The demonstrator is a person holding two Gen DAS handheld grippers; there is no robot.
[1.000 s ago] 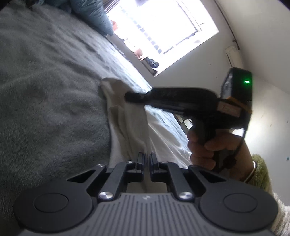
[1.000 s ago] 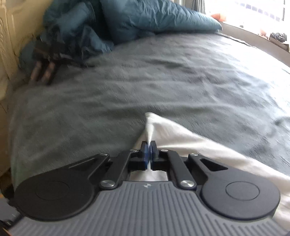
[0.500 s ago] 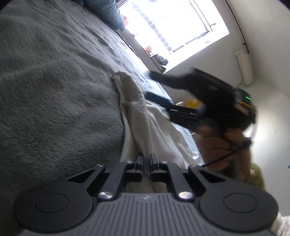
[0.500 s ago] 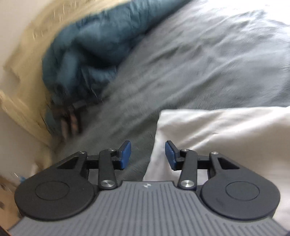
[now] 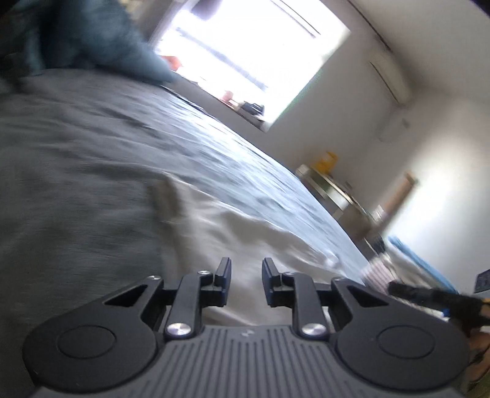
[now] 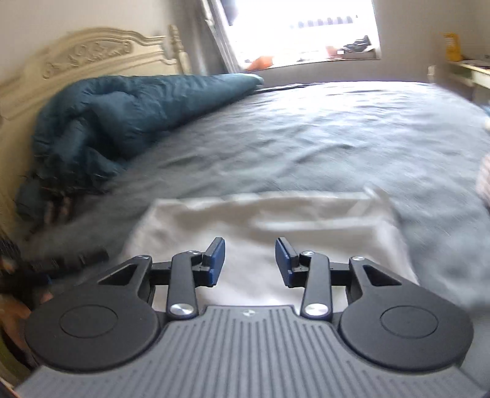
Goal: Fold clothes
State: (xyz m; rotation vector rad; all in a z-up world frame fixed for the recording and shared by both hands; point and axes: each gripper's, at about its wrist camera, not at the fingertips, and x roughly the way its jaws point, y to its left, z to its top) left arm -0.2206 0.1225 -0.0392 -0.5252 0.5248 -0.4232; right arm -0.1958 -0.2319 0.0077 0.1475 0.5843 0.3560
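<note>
A white garment [image 6: 263, 220] lies folded flat on the grey blanket [image 6: 306, 147], also seen as pale cloth [image 5: 245, 229] under the left wrist camera. My left gripper [image 5: 245, 269] hangs just above it, jaws opening, nothing between the pads. My right gripper [image 6: 249, 251] hovers over the garment's near edge, jaws parted and closing a little, nothing between them. The right gripper's dark fingers [image 5: 428, 297] show at the lower right of the left wrist view. The left gripper [image 6: 64, 263] is a dark blur at the left of the right wrist view.
A teal duvet [image 6: 128, 110] is bunched against the cream headboard [image 6: 85, 58] at the bed's head. A bright window [image 6: 300, 27] is beyond the bed. A side table [image 5: 330, 189] with a yellow item stands by the far edge. A striped cloth [image 5: 376, 275] lies at the right.
Both grippers have let go of the white garment and opened. The left one rose off the cloth. The right one swung sideways away from the folded corner, and the garment now lies flat.
</note>
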